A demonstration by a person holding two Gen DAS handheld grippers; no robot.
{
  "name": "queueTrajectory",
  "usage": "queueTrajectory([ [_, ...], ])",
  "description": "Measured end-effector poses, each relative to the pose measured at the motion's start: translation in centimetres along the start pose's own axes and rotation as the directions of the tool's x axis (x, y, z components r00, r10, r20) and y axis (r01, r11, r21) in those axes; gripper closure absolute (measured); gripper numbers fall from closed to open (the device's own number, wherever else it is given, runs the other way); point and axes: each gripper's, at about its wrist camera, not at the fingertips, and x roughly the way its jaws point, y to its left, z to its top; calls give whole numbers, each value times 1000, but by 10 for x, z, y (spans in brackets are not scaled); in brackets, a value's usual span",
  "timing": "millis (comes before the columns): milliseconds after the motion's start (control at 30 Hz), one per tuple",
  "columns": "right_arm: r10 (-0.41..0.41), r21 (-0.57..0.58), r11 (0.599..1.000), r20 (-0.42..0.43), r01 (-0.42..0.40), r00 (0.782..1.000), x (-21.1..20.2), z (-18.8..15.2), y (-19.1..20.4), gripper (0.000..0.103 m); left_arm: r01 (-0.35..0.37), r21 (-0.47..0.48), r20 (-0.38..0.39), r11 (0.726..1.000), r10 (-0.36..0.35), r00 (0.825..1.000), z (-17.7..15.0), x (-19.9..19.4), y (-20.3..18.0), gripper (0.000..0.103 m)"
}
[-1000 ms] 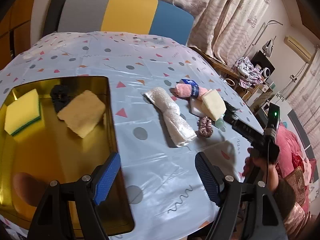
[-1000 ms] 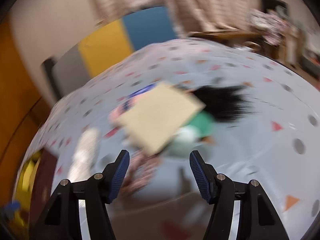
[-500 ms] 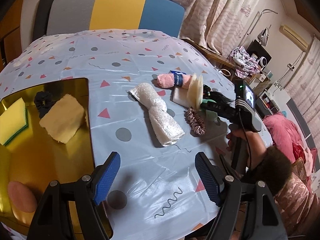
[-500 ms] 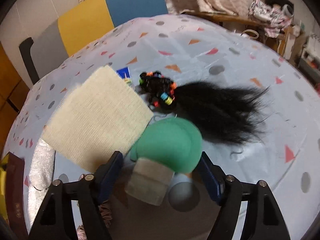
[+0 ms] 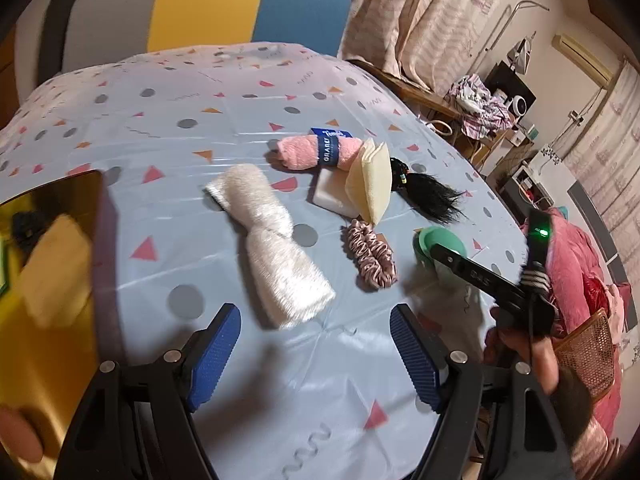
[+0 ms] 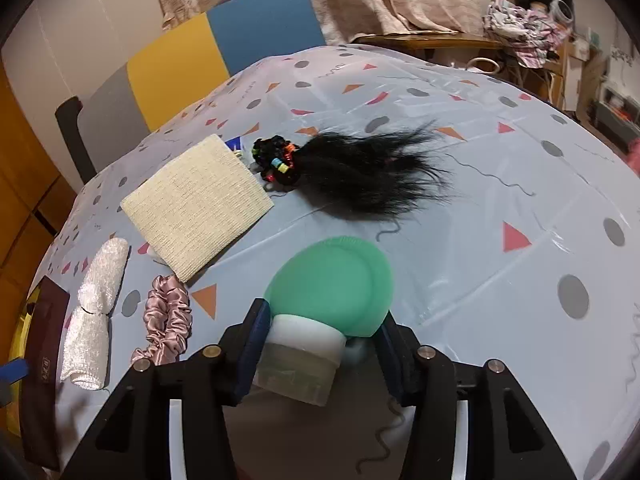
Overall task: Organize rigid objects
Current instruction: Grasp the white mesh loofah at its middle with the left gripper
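Your right gripper [image 6: 320,344] just closed around green-lidded jar [image 6: 316,320]; contents unclear. Your left gripper [image 5: 316,352] wide open, empty. Gold tray [image 5: 60,196] holds sponges.

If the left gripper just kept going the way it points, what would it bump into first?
Most likely the white rolled towel, which lies straight ahead of the open left gripper, with only bare tablecloth in between. Depth is hard to judge in this fisheye view; it might meet the cloth just short of the towel.

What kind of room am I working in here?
Most likely a lived-in home room: a table under a patterned plastic tablecloth, drawn curtains, and a pile of laundry on a side desk.
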Motion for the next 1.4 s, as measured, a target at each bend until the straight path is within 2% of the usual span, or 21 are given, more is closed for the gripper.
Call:
queueTrajectory([
  [67,9,3,1000,13,-9,1000,-4,0,0,37,-21,0,-14,1000,21,1000,7,14,-1,25],
  [100,4,-11,1000,24,-4,1000,-5,2,2,36,-27,-5,-16,1000,27,1000,9,18,1,25],
  [167,-21,-44,999,15,21,1000,1,7,8,25,-51,-22,-34,998,50,998,14,30,4,25],
  [233,-44,-69,997,-10,43,999,11,7,13,23,-59,-44,-46,997,57,997,19,38,9,25],
  [300,-78,-108,991,6,78,997,15,5,17,27,-71,-57,-50,996,68,996,25,45,12,25],
  [333,-102,-142,984,23,104,995,15,3,21,40,-77,-54,-49,996,74,996,29,48,12,25],
  [367,-107,-165,980,32,111,994,15,2,22,44,-84,-46,-47,995,82,996,31,51,11,25],
  [567,-114,-171,977,77,125,991,12,-4,21,45,-130,-18,-74,991,129,989,47,78,9,24],
  [733,-114,-167,978,82,126,990,13,-5,20,45,-165,-16,-80,986,164,983,54,100,14,25],
  [800,-119,-171,976,86,133,989,14,-5,21,45,-149,-17,-76,989,147,986,52,106,17,27],
  [833,-122,-172,976,88,135,989,14,-5,21,45,-147,-17,-78,989,145,986,51,108,18,31],
  [900,-125,-174,975,92,139,988,15,-6,21,45,-186,-5,-56,982,186,981,46,107,17,62],
  [933,-126,-174,975,93,140,988,15,-7,21,45,-197,7,-47,980,197,979,43,106,18,64],
  [1067,-127,-175,974,97,143,987,14,-7,22,45,-105,-25,-49,994,103,993,34,96,26,68],
  [1267,-127,-175,974,99,143,987,14,-7,21,45,-61,-81,-14,995,60,998,11,71,31,68],
  [1400,-133,-179,973,99,149,986,14,-8,21,45,-39,-83,5,996,40,999,3,56,29,68],
])
